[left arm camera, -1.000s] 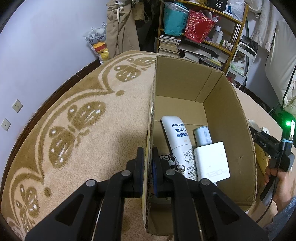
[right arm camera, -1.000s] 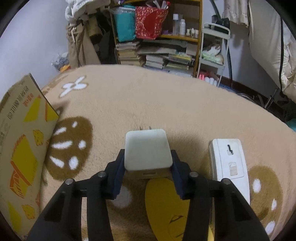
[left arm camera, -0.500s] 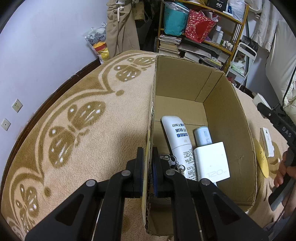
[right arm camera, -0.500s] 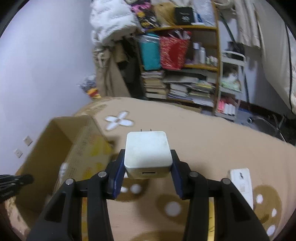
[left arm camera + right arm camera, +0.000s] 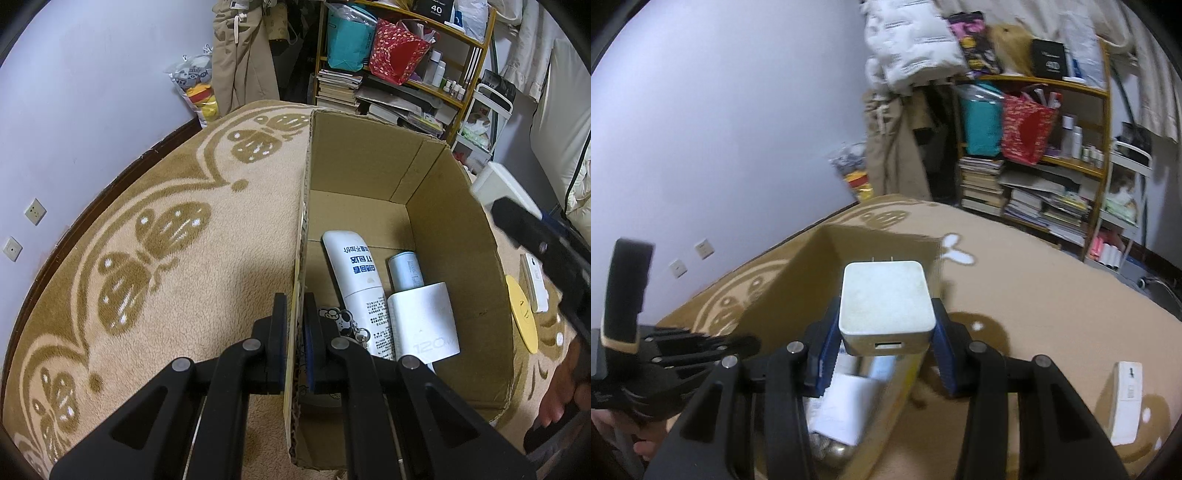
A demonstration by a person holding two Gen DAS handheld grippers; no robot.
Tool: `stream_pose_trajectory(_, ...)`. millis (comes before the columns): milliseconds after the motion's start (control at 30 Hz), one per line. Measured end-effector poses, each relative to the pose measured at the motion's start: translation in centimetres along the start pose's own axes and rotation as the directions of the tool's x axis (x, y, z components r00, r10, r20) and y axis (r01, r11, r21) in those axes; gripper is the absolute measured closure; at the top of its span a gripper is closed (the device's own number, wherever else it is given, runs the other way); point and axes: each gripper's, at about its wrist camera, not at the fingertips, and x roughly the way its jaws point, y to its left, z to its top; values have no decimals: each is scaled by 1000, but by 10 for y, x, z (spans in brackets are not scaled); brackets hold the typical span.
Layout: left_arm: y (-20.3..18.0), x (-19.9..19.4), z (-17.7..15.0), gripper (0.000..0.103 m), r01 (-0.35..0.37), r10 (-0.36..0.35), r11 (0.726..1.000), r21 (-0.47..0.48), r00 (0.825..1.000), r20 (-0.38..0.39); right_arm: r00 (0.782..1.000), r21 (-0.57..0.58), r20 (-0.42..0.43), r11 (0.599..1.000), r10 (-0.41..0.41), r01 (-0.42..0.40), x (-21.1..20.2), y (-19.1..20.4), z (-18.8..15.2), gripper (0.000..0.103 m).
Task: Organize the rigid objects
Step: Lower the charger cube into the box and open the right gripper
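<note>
My left gripper (image 5: 295,339) is shut on the left wall of an open cardboard box (image 5: 373,173), one finger outside and one inside. The box holds a white tube (image 5: 354,273), a pale blue can (image 5: 405,269), a white charger block (image 5: 424,325) and a cartoon keyring (image 5: 338,317). My right gripper (image 5: 884,343) is shut on a white plug adapter (image 5: 884,301), held in the air over the box's right wall (image 5: 905,384). In the left wrist view that adapter (image 5: 498,186) shows at the right edge, above the box rim.
A white remote-like device (image 5: 1126,400) and a yellow disc (image 5: 521,314) lie on the beige patterned carpet right of the box. A cluttered shelf (image 5: 1034,155) with books and bags stands at the back. A hand (image 5: 565,391) grips the right tool.
My right gripper has risen off the carpet with the plug adapter and swung left to above the box. The left gripper kept its hold on the box wall without moving.
</note>
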Motion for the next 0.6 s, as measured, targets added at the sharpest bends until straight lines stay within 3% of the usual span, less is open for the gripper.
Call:
stream_pose_trajectory(400, 1, 1, 0, 94, -1, 1, 1000, 0, 1000, 0, 995, -82, -95, 997, -11, 3, 14, 22, -17, 54)
stream_pose_trajectory(600, 1, 3, 0, 94, -10, 10, 1000, 5, 1000, 1, 998, -79, -64, 997, -27, 22, 7, 22, -10, 54)
